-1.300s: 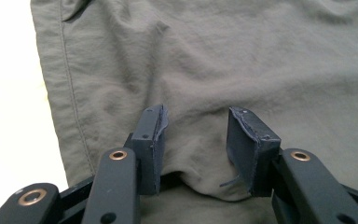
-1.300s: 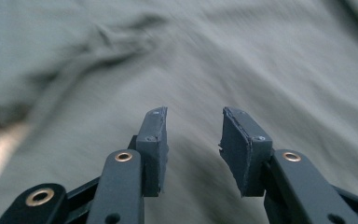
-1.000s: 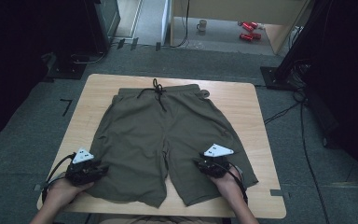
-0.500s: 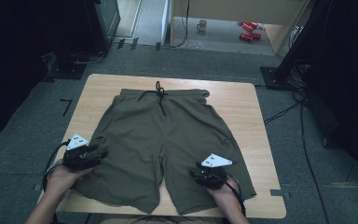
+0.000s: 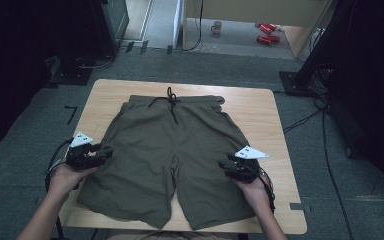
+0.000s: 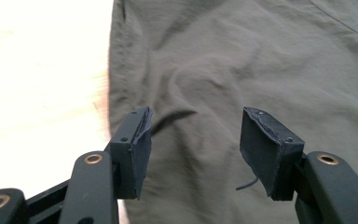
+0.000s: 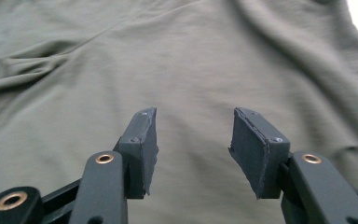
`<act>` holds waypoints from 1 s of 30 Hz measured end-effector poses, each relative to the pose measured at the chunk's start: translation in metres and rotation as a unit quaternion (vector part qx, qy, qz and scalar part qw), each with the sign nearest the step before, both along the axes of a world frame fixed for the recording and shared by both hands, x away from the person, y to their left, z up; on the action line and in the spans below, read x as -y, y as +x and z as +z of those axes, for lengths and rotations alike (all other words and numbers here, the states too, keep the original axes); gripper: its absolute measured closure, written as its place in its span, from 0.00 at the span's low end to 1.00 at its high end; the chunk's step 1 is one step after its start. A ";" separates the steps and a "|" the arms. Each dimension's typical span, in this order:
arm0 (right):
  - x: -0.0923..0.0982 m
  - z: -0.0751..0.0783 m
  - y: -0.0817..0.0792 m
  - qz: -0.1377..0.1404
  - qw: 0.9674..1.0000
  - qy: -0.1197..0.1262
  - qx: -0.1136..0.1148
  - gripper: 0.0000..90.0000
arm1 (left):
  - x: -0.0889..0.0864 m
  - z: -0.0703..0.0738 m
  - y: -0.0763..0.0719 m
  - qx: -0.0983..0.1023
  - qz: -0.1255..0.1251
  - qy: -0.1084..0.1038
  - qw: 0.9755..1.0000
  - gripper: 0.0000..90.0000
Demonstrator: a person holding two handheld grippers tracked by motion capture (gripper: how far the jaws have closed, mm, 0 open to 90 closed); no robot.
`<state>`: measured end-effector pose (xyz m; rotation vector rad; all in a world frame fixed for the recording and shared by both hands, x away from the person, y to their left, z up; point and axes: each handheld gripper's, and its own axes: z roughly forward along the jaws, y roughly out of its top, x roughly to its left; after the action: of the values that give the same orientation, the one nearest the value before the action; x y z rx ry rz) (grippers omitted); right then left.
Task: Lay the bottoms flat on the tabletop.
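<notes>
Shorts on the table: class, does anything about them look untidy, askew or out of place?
Mostly not. The olive shorts lie flat and spread on the wooden table. Only small things stand out: creases near the left leg's edge and a loosely trailing drawstring.

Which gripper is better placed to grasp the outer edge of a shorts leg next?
Left. The left gripper sits at the side edge of the shorts, its open jaws straddling the hem line, while the right gripper hovers over fabric inside the edge.
</notes>
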<state>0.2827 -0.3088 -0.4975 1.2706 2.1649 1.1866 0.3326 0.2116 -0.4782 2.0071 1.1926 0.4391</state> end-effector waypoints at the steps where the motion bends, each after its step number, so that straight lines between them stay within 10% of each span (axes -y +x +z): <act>1: 0.004 0.000 0.003 -0.003 1.000 0.000 0.000 0.56 | -0.001 0.000 0.002 0.001 0.000 0.000 1.000 0.48; 16: 0.070 -0.003 0.041 -0.073 0.997 -0.007 -0.011 0.63 | -0.032 0.004 0.045 0.021 0.022 0.027 0.999 0.61; 30: 0.119 -0.021 0.050 -0.156 0.987 0.004 -0.027 0.59 | -0.048 -0.015 0.061 -0.001 0.042 0.055 0.998 0.57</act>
<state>0.3330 -0.4278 -0.5188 1.5905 1.9064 1.0445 0.3938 0.2596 -0.4930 2.0547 1.2829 0.5559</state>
